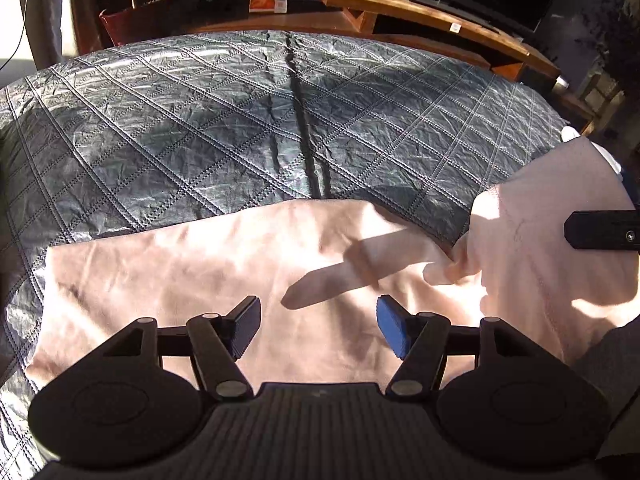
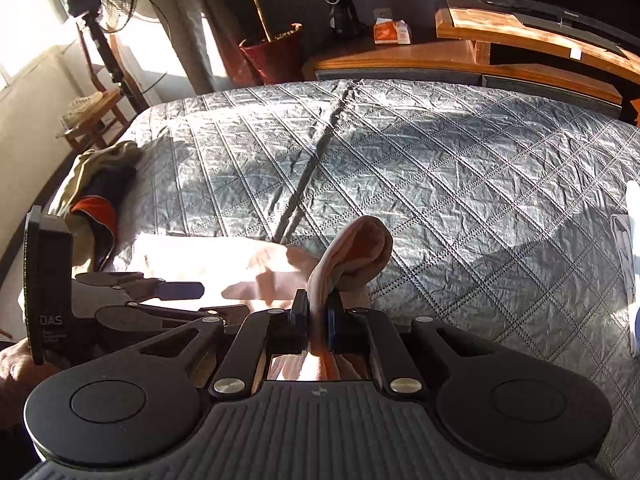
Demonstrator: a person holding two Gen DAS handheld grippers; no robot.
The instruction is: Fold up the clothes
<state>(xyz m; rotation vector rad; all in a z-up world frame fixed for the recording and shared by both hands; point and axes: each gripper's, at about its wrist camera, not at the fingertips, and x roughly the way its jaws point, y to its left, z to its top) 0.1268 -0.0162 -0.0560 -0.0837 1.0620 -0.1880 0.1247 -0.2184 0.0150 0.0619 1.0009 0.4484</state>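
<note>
Two grippers work over a pale pink garment (image 1: 208, 276) spread on the near part of a bed covered by a grey quilted bedspread (image 1: 248, 120). The left gripper (image 1: 318, 328) hovers just above the flat cloth with its jaws spread wide and nothing between them; its lower body fills the bottom of the left wrist view and hides the garment's near edge. The right gripper (image 2: 318, 320) has its jaws pressed narrow on a bunched fold of the pink garment (image 2: 352, 256), which rises above the fingers in a rounded loop. How far the cloth runs below the jaws cannot be told, since the gripper body covers it. In the left wrist view the lifted part of the garment hangs at the right, partly cut off by the frame edge, with a dark piece of the right gripper crossing it. Strong sunlight washes out the cloth's surface, and hard shadows fall across it. A heap of other clothes (image 2: 96, 200) lies at the bed's left edge, partly hidden behind the left gripper in the right wrist view. A wooden bench (image 2: 520, 40) stands beyond the bed.
</note>
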